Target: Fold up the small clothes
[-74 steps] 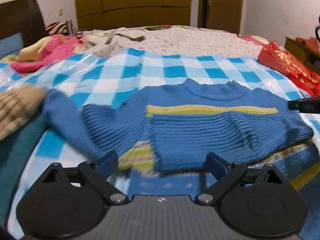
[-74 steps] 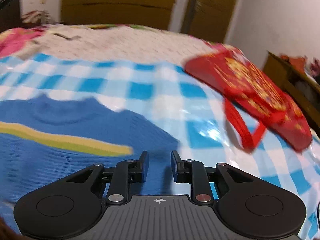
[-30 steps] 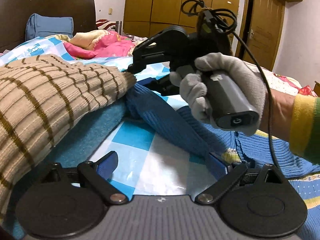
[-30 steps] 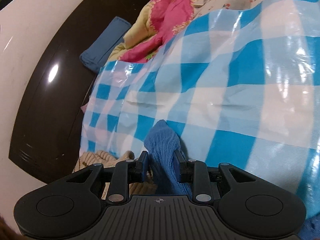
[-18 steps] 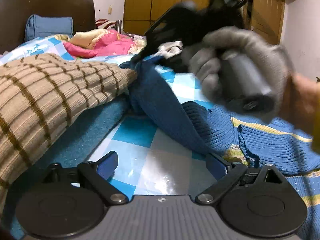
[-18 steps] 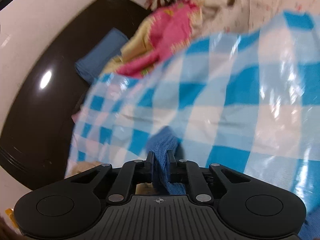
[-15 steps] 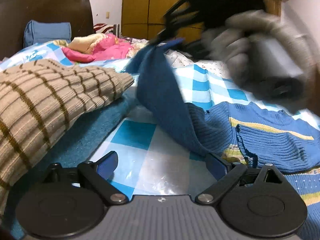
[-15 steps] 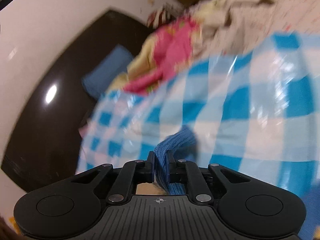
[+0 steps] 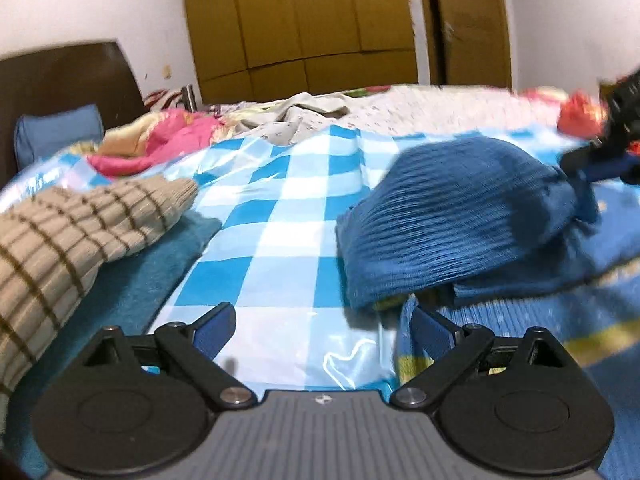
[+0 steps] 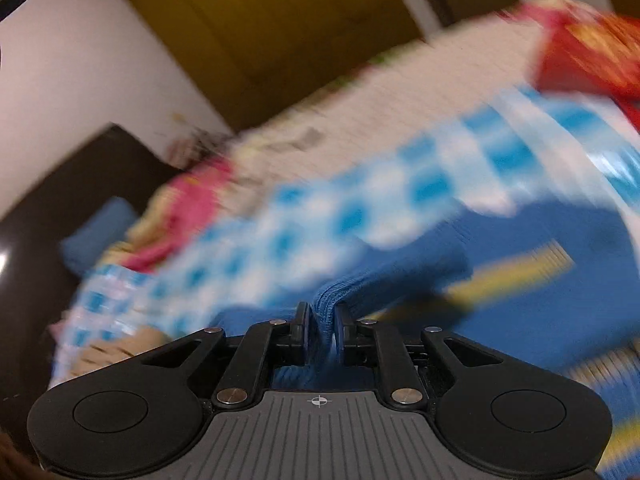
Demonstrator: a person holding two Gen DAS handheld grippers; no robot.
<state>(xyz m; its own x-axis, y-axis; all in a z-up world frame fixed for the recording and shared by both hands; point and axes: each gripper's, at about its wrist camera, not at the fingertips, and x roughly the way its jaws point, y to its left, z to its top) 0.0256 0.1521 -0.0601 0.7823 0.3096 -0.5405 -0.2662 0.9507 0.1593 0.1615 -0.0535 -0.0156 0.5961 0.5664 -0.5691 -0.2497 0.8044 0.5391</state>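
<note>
Our right gripper [image 10: 321, 326] is clamped on a bunched fold of the blue sweater [image 9: 452, 232], the ribbed knit squeezed between its two pads; its jaws have just been easing a little wider apart, yet the cloth is pinched between them all the same. From the left wrist view we see that gripper at the far right edge, blurred, with the sweater's sleeve [image 9: 560, 204] stretched from it and arched over the garment's body. Our left gripper [image 9: 323, 326] has its jaws spread wide with nothing between them; it hovers low over the blue-and-white checked sheet [image 9: 280, 216], and its right finger [image 9: 430, 326] sits just beside the sweater's lower edge, where a pale green and yellow patterned hem shows. We cannot tell whether that finger touches the knit. The sweater lies on the checked sheet toward the right, a yellow stripe [image 10: 516, 272] across its chest visible in the right wrist view, though that picture is heavily blurred. To the left, a tan striped knit [image 9: 76, 240] rests on a teal cloth [image 9: 144, 280]. Farther back we see pink bedding [image 9: 168, 140], a blue pillow [image 9: 56, 132] against a dark headboard [image 9: 64, 76], and a wooden wardrobe [image 9: 304, 20] behind the bed.
</note>
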